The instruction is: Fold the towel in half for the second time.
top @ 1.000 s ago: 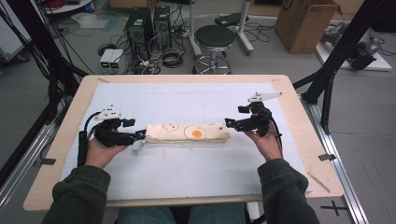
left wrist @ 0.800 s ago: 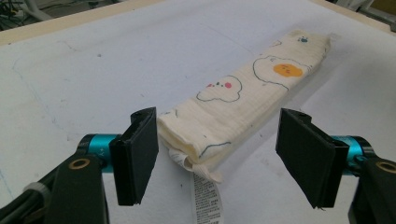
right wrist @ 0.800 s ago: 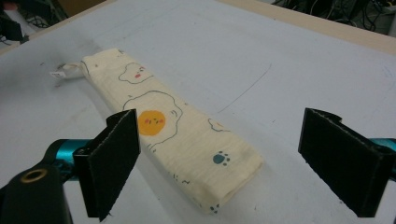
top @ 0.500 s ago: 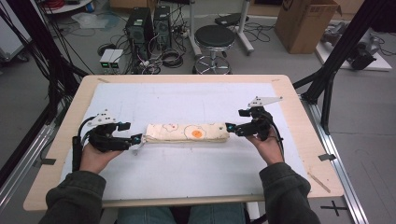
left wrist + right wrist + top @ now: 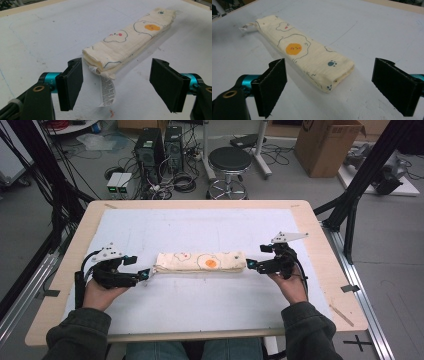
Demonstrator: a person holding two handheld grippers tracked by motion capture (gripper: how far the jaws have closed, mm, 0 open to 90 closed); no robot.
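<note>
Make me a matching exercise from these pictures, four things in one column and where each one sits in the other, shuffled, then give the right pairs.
Column one:
1. left gripper
2. right gripper
3. folded cloth
4. care label

Column two:
A. lying flat on the white mat, between the two grippers
B. open, at the cloth's end with the blue paw print
C. hanging out of the cloth's end, between open jaws
D. open, at the cloth's end that carries the label

Pairs: 1-D, 2-B, 3-A, 4-C
</note>
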